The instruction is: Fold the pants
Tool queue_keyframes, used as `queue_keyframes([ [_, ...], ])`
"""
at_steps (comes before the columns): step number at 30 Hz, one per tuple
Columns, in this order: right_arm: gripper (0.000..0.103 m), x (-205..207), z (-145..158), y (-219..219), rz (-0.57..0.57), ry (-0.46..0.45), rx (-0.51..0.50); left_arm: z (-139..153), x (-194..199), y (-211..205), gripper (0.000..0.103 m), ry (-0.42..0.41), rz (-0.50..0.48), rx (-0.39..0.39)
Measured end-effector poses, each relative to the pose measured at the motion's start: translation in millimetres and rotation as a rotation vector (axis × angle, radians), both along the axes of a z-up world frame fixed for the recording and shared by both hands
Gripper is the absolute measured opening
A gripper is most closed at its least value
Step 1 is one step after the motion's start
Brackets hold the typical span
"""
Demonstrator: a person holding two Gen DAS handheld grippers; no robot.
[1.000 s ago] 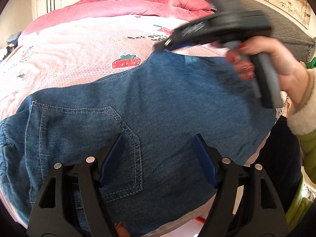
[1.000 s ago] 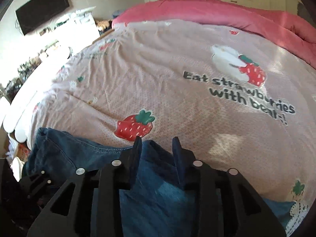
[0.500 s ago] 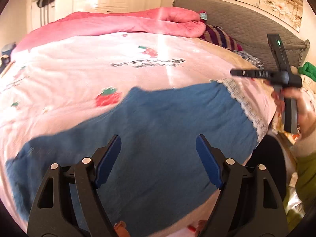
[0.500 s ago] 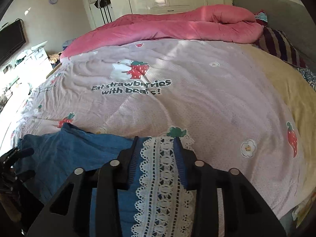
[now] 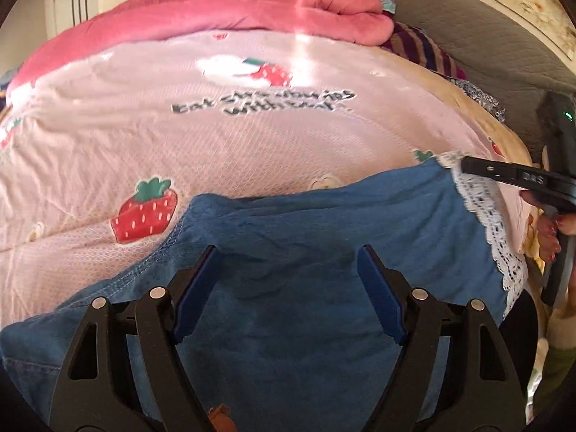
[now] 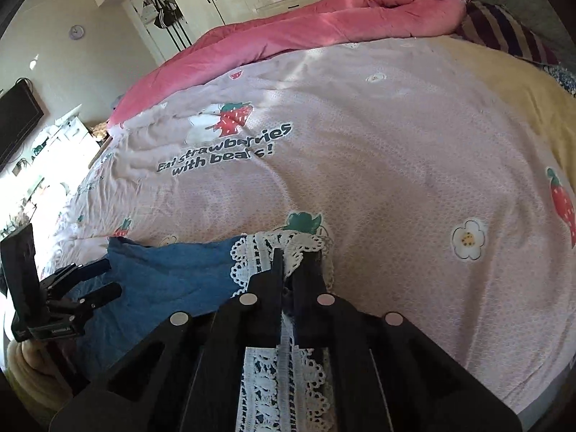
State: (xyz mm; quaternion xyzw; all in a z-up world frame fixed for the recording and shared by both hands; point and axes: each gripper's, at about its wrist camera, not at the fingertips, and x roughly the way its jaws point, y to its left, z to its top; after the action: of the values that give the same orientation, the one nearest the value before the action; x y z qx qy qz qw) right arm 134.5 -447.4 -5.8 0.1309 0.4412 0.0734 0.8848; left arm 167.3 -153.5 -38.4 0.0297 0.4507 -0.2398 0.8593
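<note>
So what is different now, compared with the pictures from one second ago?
The right gripper went from the middle of the jeans to their lace hem and closed on it; one second ago its jaws stood apart over plain denim. The left gripper lost sight of the back pocket and now faces the leg. It stayed open, and the jeans stayed on the pink bedspread.

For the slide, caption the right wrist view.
Right gripper shut on the lace hem of blue denim pants on a strawberry-print bedspread.
</note>
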Motion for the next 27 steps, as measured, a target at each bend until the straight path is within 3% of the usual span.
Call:
queue_keyframes([
  [5, 0.004, 5, -20, -2, -0.018, 0.049, -0.032, -9, 9, 6, 0.070, 0.025, 0.022, 0.000],
  [11, 0.004, 4, -25, 2, -0.022, 0.045, -0.067, -13, 9, 6, 0.071, 0.015, 0.021, 0.011],
  [13, 0.014, -1, -18, 1, -0.048, 0.040, -0.077, -13, 8, 7, 0.071, 0.011, 0.024, 0.000],
  [15, 0.036, -14, -2, 4, -0.070, -0.010, -0.118, -12, 8, 8, 0.071, 0.004, 0.024, -0.009],
  [16, 0.038, -22, 5, 8, -0.070, -0.038, -0.138, -11, 7, 9, 0.071, 0.003, 0.022, -0.014],
  [22, 0.039, -69, 24, 42, 0.016, -0.114, -0.173, -2, 1, 10, 0.071, -0.023, 0.021, -0.019],
  [27, 0.042, -93, 9, 67, 0.118, -0.053, -0.069, 6, -8, 11, 0.071, -0.050, 0.020, -0.020],
])
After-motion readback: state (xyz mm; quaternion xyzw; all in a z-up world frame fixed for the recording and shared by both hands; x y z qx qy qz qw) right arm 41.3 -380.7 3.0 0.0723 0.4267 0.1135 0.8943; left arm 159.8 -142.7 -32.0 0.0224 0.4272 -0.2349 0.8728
